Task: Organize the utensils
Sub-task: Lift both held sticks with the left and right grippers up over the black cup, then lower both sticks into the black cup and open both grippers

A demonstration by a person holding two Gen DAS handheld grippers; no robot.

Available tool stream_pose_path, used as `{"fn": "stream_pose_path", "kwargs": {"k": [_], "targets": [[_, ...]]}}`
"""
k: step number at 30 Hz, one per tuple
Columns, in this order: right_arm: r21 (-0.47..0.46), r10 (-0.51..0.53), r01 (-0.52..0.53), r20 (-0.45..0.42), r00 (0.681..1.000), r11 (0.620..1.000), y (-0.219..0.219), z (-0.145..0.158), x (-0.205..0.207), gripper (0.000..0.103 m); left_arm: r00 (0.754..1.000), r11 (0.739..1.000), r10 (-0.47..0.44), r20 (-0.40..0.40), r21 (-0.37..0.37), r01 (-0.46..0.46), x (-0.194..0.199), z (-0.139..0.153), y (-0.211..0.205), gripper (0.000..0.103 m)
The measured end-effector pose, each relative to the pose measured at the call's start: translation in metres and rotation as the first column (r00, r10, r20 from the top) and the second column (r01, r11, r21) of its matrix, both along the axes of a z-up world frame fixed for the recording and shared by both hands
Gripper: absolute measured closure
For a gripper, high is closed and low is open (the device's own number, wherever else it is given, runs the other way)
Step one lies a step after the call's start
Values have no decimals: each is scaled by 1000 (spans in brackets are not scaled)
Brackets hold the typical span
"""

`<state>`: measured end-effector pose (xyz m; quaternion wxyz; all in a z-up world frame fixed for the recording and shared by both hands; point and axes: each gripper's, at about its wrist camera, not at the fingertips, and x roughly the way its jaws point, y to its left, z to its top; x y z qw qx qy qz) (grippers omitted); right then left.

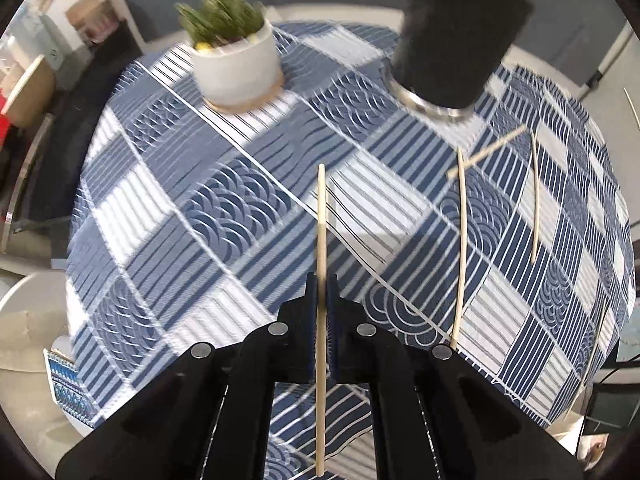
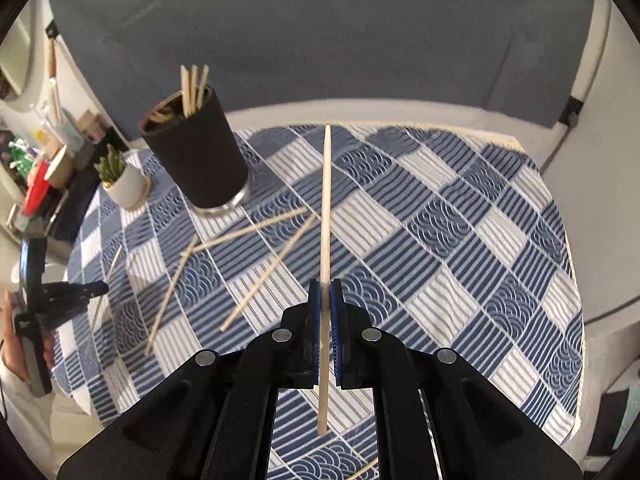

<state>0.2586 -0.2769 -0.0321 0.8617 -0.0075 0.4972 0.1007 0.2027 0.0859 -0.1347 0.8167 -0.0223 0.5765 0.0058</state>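
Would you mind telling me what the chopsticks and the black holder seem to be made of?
Chopsticks: probably bamboo or light wood, since they are pale tan, matte and unvarnished. Black holder: matte black wall, material unclear; the shiny silver base ring looks like metal.

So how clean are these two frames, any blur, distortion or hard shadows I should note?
Left wrist view: motion blur smears the potted plant and the black holder; fisheye bulges the tablecloth. Right wrist view: milder blur, the loose chopsticks look soft, straight cloth edges curve, and the holder casts a dark shadow on the cloth beside it.
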Motion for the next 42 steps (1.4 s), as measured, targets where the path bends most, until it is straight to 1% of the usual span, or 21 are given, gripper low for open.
{"fn": "stream_pose_path", "kwargs": {"k": [2,6,8,11,15,18,21,23,24,26,28,30,31,33,34,38,39,40,42], "targets": [[12,9,-9,16,1000,1000,5,9,4,98,1000,1000,8,28,16,-8,2,19,7,98],[32,24,-26,55,998,999,18,30,14,98,997,1000,8,79,19,-9,12,53,14,98],[37,26,-29,77,997,999,26,41,19,98,994,1000,-4,110,24,1,21,71,16,98],[49,20,-26,112,993,998,38,57,30,98,988,1000,-31,152,12,29,39,96,18,98],[74,9,-21,158,987,997,53,75,43,98,974,997,-80,213,-5,83,69,124,16,98],[91,-11,-6,181,984,996,66,85,55,98,957,991,-120,263,-24,130,94,145,14,98],[120,-15,-11,214,977,993,82,92,67,98,937,980,-153,315,-71,183,118,163,12,98],[122,-13,-21,275,961,992,93,97,70,98,922,968,-179,344,-106,228,134,172,7,98],[132,-6,-35,299,954,991,100,98,71,98,909,960,-194,368,-120,253,143,176,5,98],[147,0,-51,326,945,988,111,98,75,98,885,938,-229,405,-150,311,155,180,1,98],[146,6,-61,351,937,987,124,95,81,98,869,919,-252,425,-175,352,165,180,-5,98],[173,4,-70,356,934,982,133,91,88,98,860,896,-271,433,-213,390,175,178,-10,98],[183,1,-72,361,932,980,137,89,91,98,849,878,-284,445,-236,417,181,177,-14,98],[199,0,-79,368,930,977,145,86,97,98,836,856,-299,461,-258,449,186,175,-18,98],[208,0,-84,374,927,975,149,84,101,98,826,840,-306,473,-274,468,191,174,-21,98],[236,-3,-97,393,920,967,161,76,112,98,788,788,-317,527,-315,528,204,170,-27,98],[245,-8,-97,396,918,965,163,74,115,98,782,779,-318,536,-322,538,206,169,-29,98],[252,-13,-96,400,916,963,164,71,118,98,771,762,-319,552,-335,555,211,167,-31,98],[266,-27,-89,405,914,960,165,66,123,98,761,743,-312,569,-353,569,218,163,-32,98]]}}
